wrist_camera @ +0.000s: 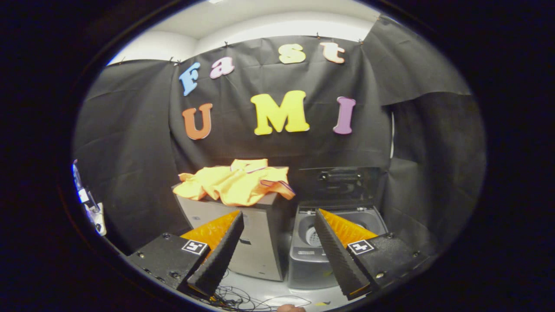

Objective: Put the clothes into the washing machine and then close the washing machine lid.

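The gripper (277,221) hangs wide open and empty, well short of the yellow clothes (237,184) heaped on a grey cabinet (256,242), beside the washing machine (312,255), whose raised lid (340,184) blurs into the dark cloth and whose drum is partly hidden by one finger.

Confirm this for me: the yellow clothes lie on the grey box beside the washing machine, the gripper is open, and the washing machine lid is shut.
Wrong on the lid: the gripper view shows it standing open above the washing machine. The rest holds.
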Demonstrator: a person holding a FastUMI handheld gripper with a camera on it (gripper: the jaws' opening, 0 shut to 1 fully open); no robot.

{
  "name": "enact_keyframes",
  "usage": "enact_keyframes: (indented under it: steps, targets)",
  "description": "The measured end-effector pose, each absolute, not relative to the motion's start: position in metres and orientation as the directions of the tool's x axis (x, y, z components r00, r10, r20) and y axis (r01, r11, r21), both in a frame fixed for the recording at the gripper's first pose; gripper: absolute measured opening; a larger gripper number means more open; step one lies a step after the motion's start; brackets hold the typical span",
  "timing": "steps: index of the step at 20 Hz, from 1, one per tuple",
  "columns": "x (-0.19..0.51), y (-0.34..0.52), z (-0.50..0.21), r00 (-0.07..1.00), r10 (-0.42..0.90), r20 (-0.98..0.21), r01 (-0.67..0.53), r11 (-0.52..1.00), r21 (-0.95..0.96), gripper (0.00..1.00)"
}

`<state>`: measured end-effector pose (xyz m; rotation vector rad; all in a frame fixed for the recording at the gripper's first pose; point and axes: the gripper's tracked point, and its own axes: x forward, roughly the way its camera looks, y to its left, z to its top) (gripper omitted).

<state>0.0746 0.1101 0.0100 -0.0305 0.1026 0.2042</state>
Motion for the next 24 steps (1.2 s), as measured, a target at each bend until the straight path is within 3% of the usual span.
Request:
enact_keyframes:
  steps: [6,10,19,24]
  targets:
    - [0.155,0.202,0.045,0.932,0.312,-0.182,-0.311,0.950,0.034,1.00]
    - [0.217,0.254,0.052,0.913,0.324,-0.249,-0.320,0.946,0.057,1.00]
    - [0.343,0.316,0.009,0.853,0.159,-0.497,-0.172,0.985,0.020,1.00]
    - [0.356,0.319,-0.016,0.807,0.105,-0.581,-0.148,0.989,-0.028,1.00]
